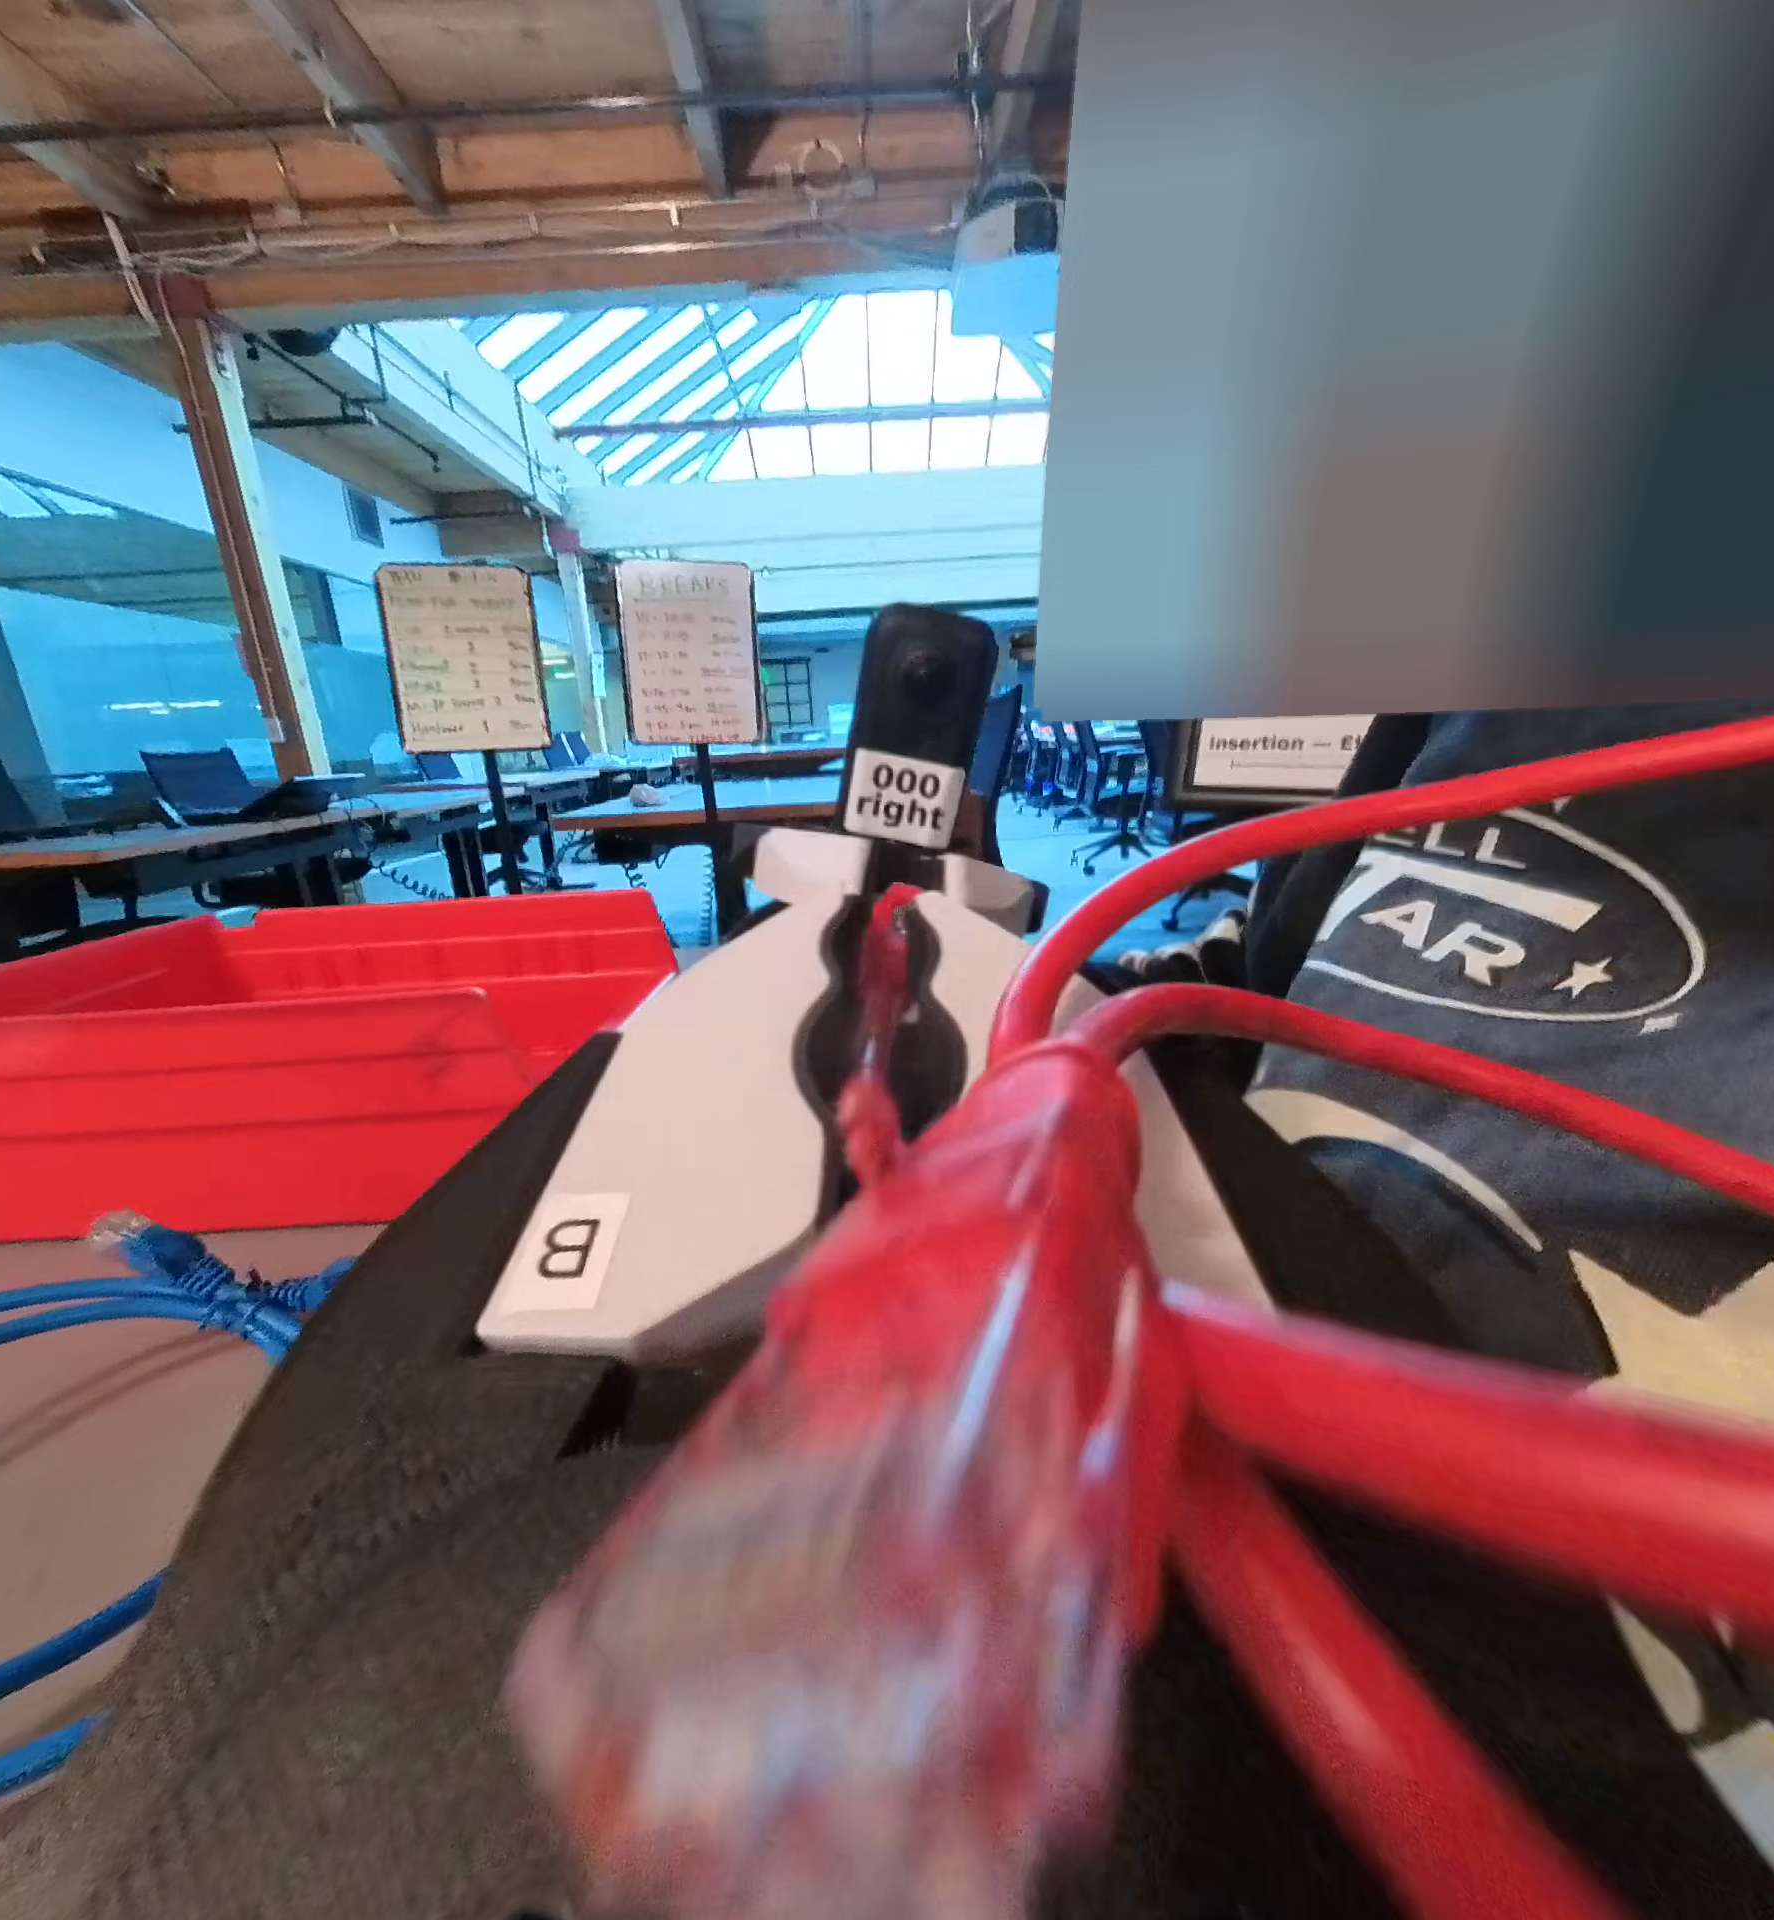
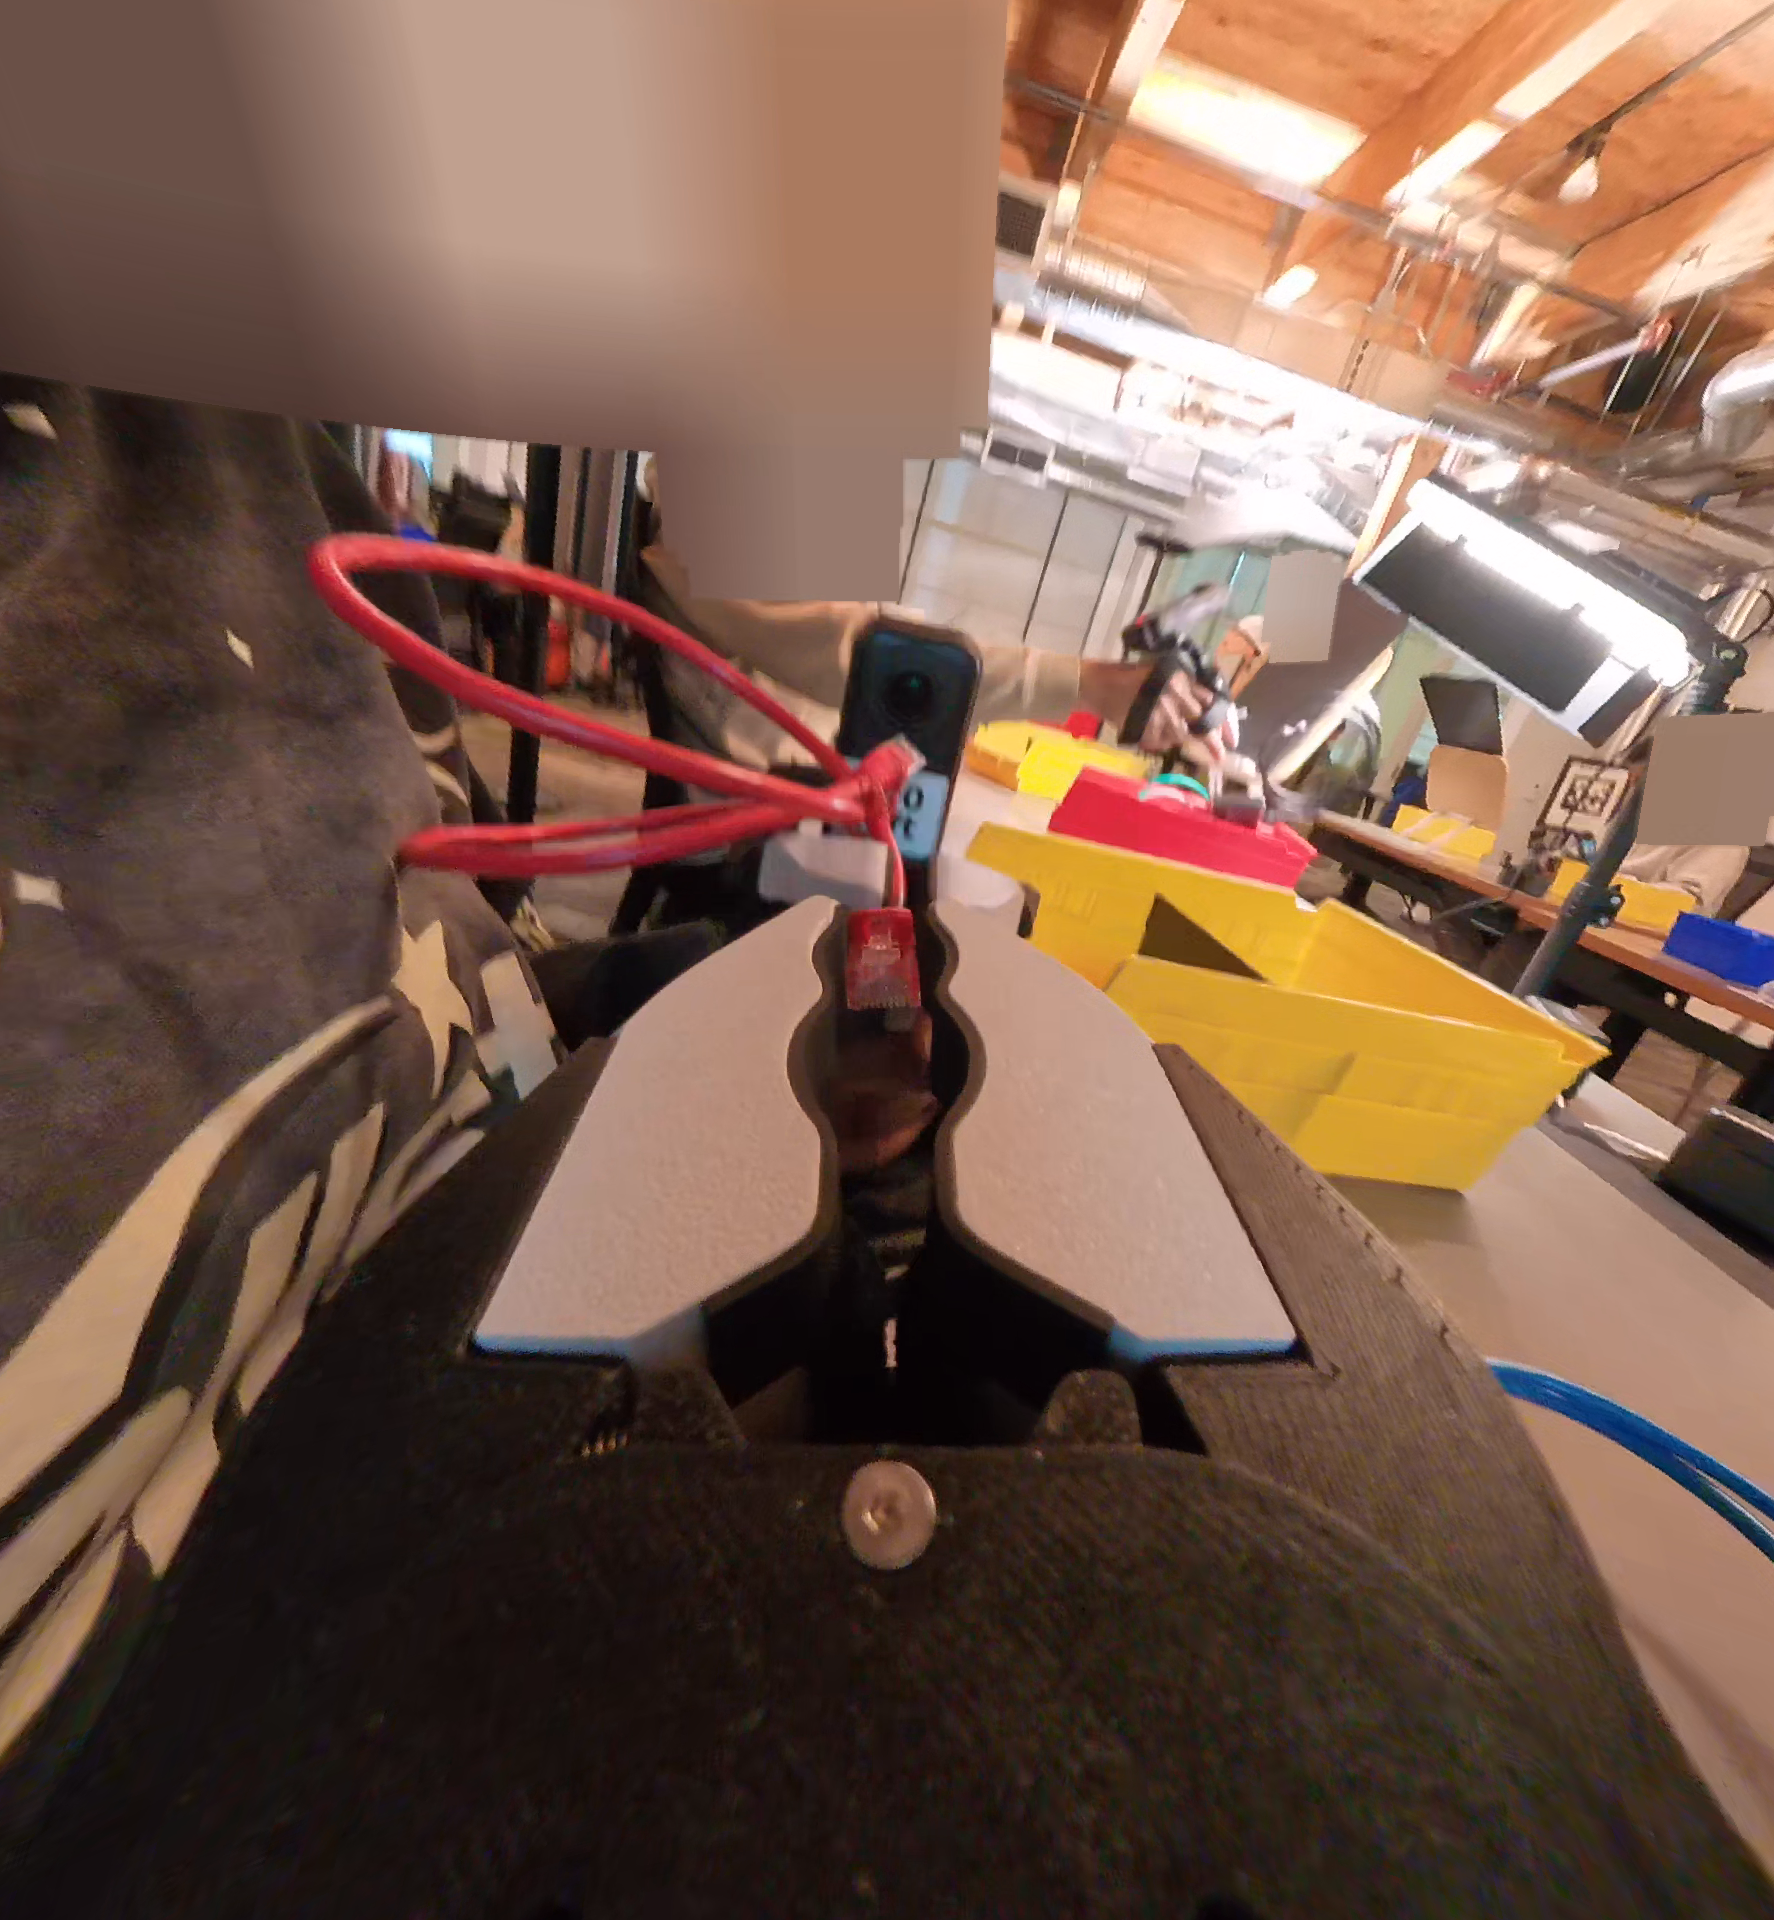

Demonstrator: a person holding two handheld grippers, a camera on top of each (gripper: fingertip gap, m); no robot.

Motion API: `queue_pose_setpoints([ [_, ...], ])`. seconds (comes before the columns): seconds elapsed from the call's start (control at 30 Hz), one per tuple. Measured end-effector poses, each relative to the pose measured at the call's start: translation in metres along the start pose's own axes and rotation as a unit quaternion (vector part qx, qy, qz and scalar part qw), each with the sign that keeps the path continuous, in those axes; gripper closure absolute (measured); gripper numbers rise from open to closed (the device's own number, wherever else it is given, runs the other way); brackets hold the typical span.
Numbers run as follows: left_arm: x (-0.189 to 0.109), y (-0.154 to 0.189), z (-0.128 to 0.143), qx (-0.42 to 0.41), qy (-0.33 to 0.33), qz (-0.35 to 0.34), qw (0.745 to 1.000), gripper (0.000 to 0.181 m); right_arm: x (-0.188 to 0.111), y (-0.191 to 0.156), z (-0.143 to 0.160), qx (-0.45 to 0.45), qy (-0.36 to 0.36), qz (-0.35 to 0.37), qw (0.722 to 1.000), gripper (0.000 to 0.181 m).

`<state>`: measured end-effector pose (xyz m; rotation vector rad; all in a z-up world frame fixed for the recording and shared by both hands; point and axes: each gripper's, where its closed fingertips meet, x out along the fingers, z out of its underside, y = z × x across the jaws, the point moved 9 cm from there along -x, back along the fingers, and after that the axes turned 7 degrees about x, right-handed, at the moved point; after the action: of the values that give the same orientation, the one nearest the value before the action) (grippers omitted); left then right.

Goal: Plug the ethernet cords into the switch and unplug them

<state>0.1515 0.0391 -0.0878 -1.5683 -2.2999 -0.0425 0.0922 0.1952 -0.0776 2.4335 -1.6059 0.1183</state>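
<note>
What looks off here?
Red cord is still bundled in loops, held midair: left gripper pinches it, one plug sits between the right gripper tips, the other plug lies blurred right at the left camera. No switch in view.

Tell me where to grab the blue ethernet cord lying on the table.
Probably the blue boot behind the clear plug, from above, pinching across its sides: it lies flat on the table, tip toward the red bin, cable trailing behind.
</note>
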Motion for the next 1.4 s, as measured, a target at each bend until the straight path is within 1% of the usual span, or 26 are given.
queue_pose_setpoints([
  [0.03, -0.001, 0.0, 0.0, 0.002, 0.0, 0.004, 1.0, 0.174, 0.0, -0.001, -0.001, 0.009, 0.015, -0.004, 1.0, 0.169],
  [0.1, -0.001, 0.002, -0.001, 0.006, 0.002, 0.017, 1.0, 0.174, 0.001, -0.002, -0.002, 0.009, 0.02, -0.008, 1.0, 0.169],
  [0.13, -0.001, 0.002, -0.001, 0.007, 0.001, 0.018, 1.0, 0.171, 0.001, -0.003, -0.003, 0.001, 0.021, -0.007, 1.0, 0.169],
  [0.2, -0.001, 0.002, 0.001, 0.009, -0.009, 0.014, 1.0, 0.159, 0.0, -0.004, -0.005, -0.005, 0.029, -0.009, 1.0, 0.17],
  [0.23, 0.0, 0.002, 0.001, 0.013, -0.012, 0.014, 1.0, 0.157, 0.0, -0.004, -0.005, -0.006, 0.031, -0.009, 0.999, 0.17],
  [0.37, 0.002, 0.005, 0.003, 0.023, -0.022, 0.024, 0.999, 0.158, 0.001, -0.004, -0.003, -0.014, 0.028, -0.004, 1.0, 0.169],
  [0.47, 0.002, 0.005, 0.002, 0.024, -0.016, 0.021, 0.999, 0.168, 0.002, -0.005, -0.001, -0.016, 0.026, -0.004, 1.0, 0.169],
  [0.63, 0.003, 0.005, 0.004, 0.025, -0.027, 0.018, 0.999, 0.167, 0.002, -0.005, -0.003, -0.022, 0.035, -0.004, 0.999, 0.169],
  [0.83, 0.003, 0.004, 0.003, 0.035, -0.028, 0.015, 0.999, 0.169, 0.001, -0.004, -0.002, -0.017, 0.027, 0.001, 0.999, 0.169],
  [0.93, 0.002, 0.001, 0.004, 0.042, -0.048, -0.013, 0.998, 0.17, -0.001, 0.004, -0.006, -0.005, -0.022, 0.021, 1.0, 0.169],
  [0.97, 0.002, -0.001, 0.004, 0.046, -0.056, -0.028, 0.997, 0.17, -0.005, 0.007, -0.01, -0.002, -0.044, 0.031, 0.999, 0.164],
  [1.0, 0.0, -0.003, 0.004, 0.048, -0.063, -0.045, 0.996, 0.17, -0.01, 0.011, -0.016, 0.001, -0.063, 0.042, 0.997, 0.154],
  [1.03, -0.002, -0.006, 0.003, 0.046, -0.07, -0.06, 0.995, 0.169, -0.016, 0.017, -0.022, 0.008, -0.083, 0.056, 0.995, 0.15],
  [1.1, -0.008, -0.012, 0.001, 0.037, -0.07, -0.086, 0.993, 0.169, -0.031, 0.031, -0.031, 0.039, -0.131, 0.105, 0.985, 0.142],
  [1.17, -0.013, -0.017, 0.0, 0.027, -0.06, -0.111, 0.992, 0.17, -0.046, 0.042, -0.032, 0.079, -0.187, 0.138, 0.969, 0.128],
  [1.27, -0.016, -0.023, 0.001, 0.012, -0.059, -0.139, 0.988, 0.169, -0.06, 0.056, -0.019, 0.119, -0.273, 0.185, 0.936, 0.121],
  [1.4, -0.015, -0.024, 0.005, 0.013, -0.078, -0.151, 0.985, 0.169, -0.062, 0.064, 0.003, 0.114, -0.371, 0.237, 0.891, 0.124],
])
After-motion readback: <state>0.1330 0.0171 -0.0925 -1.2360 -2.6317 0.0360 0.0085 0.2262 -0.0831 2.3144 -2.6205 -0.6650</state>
